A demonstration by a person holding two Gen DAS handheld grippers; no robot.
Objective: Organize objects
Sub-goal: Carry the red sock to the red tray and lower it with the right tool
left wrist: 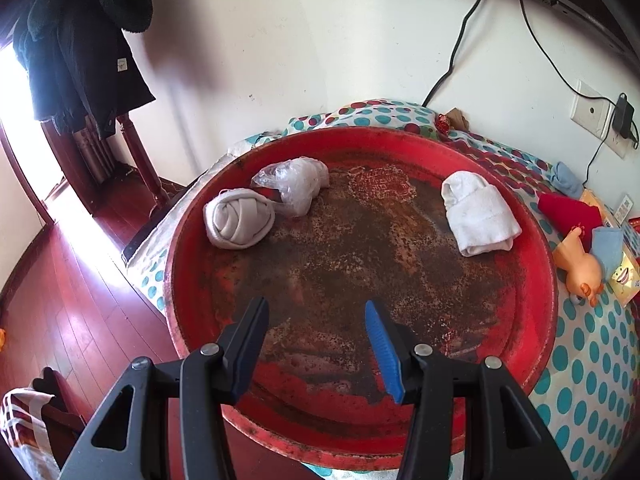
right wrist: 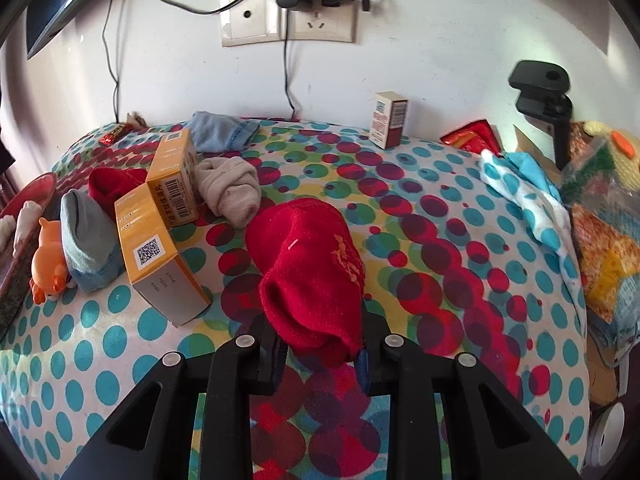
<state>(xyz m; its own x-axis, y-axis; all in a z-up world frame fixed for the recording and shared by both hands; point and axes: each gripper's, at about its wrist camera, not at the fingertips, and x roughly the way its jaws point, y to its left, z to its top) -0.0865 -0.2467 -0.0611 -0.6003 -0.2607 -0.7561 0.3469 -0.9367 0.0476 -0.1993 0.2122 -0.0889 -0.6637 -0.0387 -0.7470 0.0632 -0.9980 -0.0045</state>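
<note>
One red sock (right wrist: 310,276) is pinched in the right gripper (right wrist: 320,344), above the spotted cloth (right wrist: 460,320). It looks soft and fuzzy, with pale stitching I cannot read. Two orange boxes (right wrist: 160,232) with a barcode and a square code stand to its left, beside a beige sock (right wrist: 230,190) and an orange toy duck (right wrist: 48,260). The left gripper (left wrist: 316,320) is spread wide, holding nothing, over a round, rusty red tray (left wrist: 540,280). Three rolled white bundles (left wrist: 238,218) lie on it.
</note>
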